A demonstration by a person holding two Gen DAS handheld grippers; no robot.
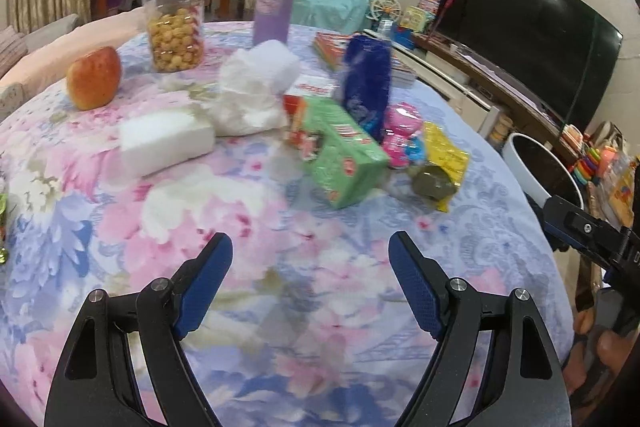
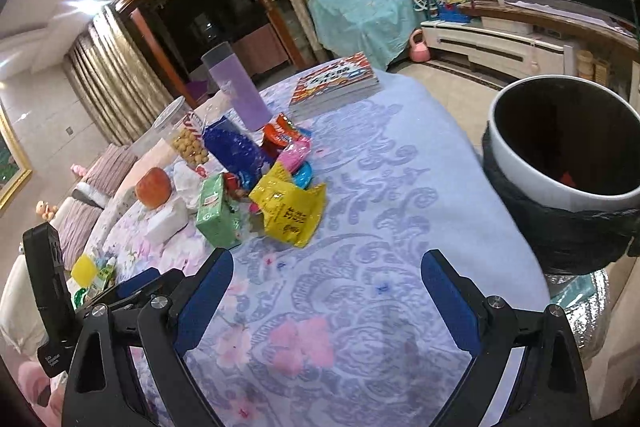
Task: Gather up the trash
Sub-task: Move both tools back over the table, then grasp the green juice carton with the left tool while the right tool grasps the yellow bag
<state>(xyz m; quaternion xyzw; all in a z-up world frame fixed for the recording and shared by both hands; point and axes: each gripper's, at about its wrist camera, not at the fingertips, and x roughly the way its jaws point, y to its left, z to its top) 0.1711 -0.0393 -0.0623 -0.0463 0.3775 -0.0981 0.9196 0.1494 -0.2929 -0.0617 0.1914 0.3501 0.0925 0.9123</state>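
Note:
A pile of wrappers lies mid-table: a yellow packet (image 1: 444, 159) (image 2: 290, 205), a green carton (image 1: 344, 155) (image 2: 216, 213), a pink wrapper (image 1: 402, 131) (image 2: 294, 155), a blue bag (image 1: 366, 83) (image 2: 236, 149), a red wrapper (image 2: 280, 135) and crumpled white tissue (image 1: 252, 95). A white bin with a black liner (image 2: 560, 163) (image 1: 536, 167) stands off the table's right edge. My left gripper (image 1: 310, 251) is open and empty above the cloth, short of the pile. My right gripper (image 2: 326, 269) is open and empty, between pile and bin.
On the flowered tablecloth (image 1: 280, 287) stand an apple (image 1: 94, 77), a jar of snacks (image 1: 174, 23), a purple tumbler (image 1: 274, 1), a white tissue pack (image 1: 166, 141) and a book (image 2: 336, 79). A TV (image 1: 528, 35) and toy shelf lie to the right.

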